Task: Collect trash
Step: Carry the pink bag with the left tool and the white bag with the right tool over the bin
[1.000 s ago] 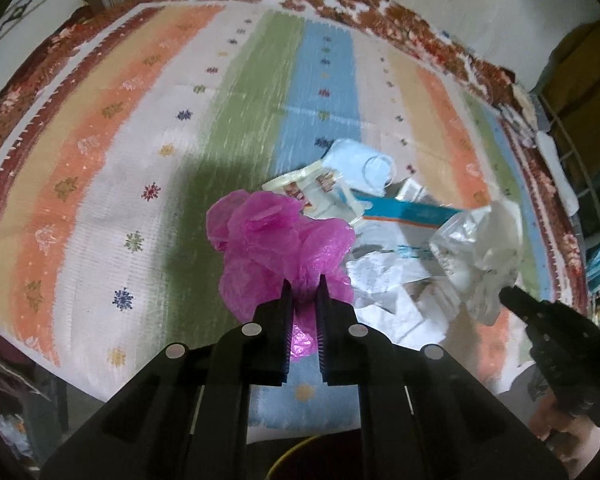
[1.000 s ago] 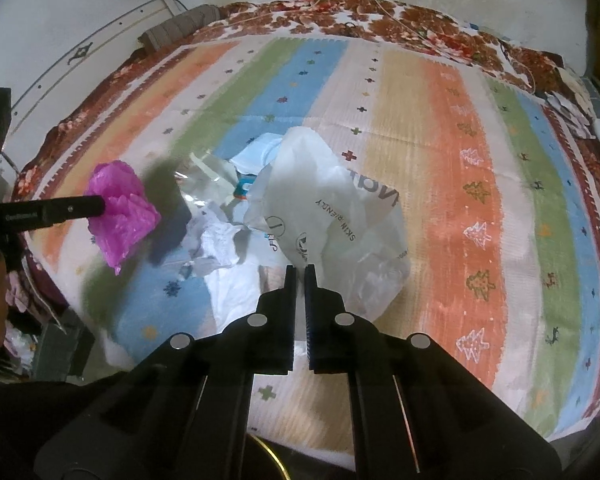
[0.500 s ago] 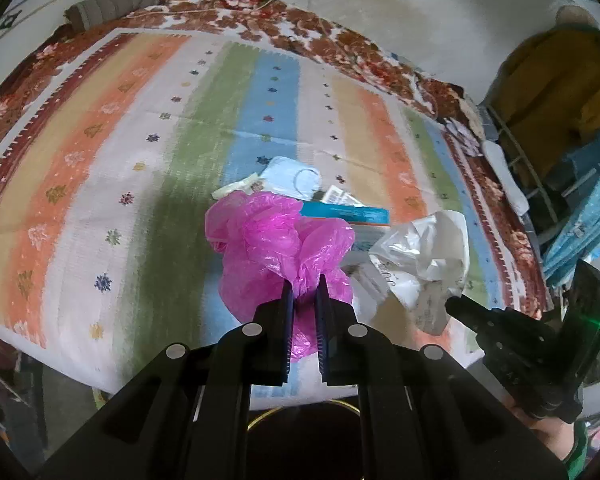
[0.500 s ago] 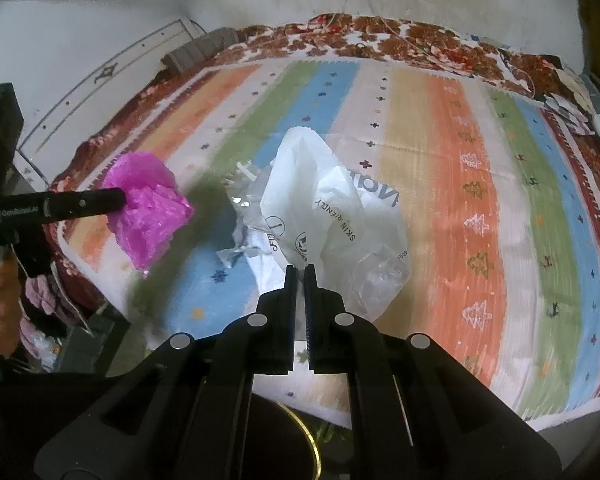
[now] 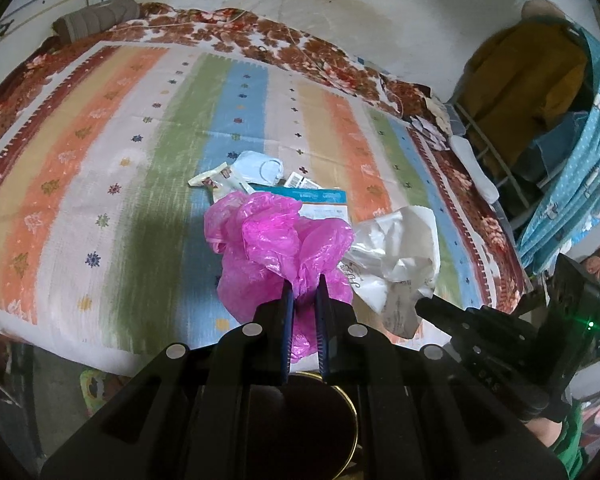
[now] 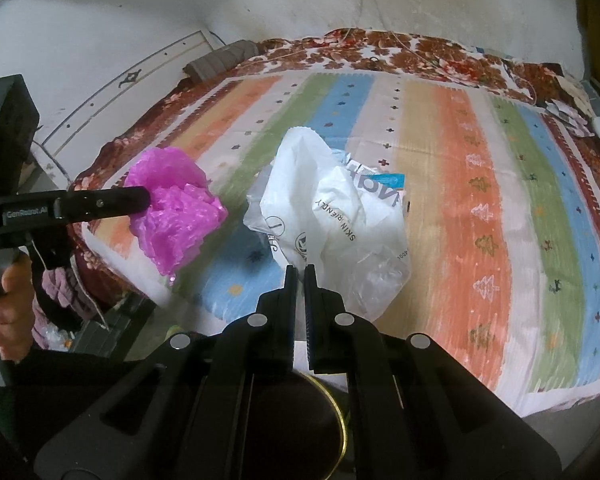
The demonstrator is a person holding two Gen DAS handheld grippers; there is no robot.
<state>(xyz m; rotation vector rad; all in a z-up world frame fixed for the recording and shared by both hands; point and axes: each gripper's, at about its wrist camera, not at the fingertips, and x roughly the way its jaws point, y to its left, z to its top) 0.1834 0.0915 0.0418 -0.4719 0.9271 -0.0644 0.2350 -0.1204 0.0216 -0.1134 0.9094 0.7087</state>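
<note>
The pink bag [image 5: 278, 246] is pinched by the left hand-held gripper [image 5: 303, 296]; the white bag [image 6: 336, 220] is clamped by the right hand-held gripper [image 6: 299, 280], above the bed [image 6: 480, 216].

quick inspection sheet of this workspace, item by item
surface: striped bedspread on a bed.
job's things: pink plastic bag and white plastic bag, both lifted off the bed; face mask, snack wrapper and teal-edged packet lie on the spread.
clutter: folded brown cloth at the far corner.
grippers: left tongs shut on pink plastic bag; right tongs shut on white plastic bag.
cables: thin cord hanging down the wall.
surroundings: stained wall, hanging clothes.
</note>
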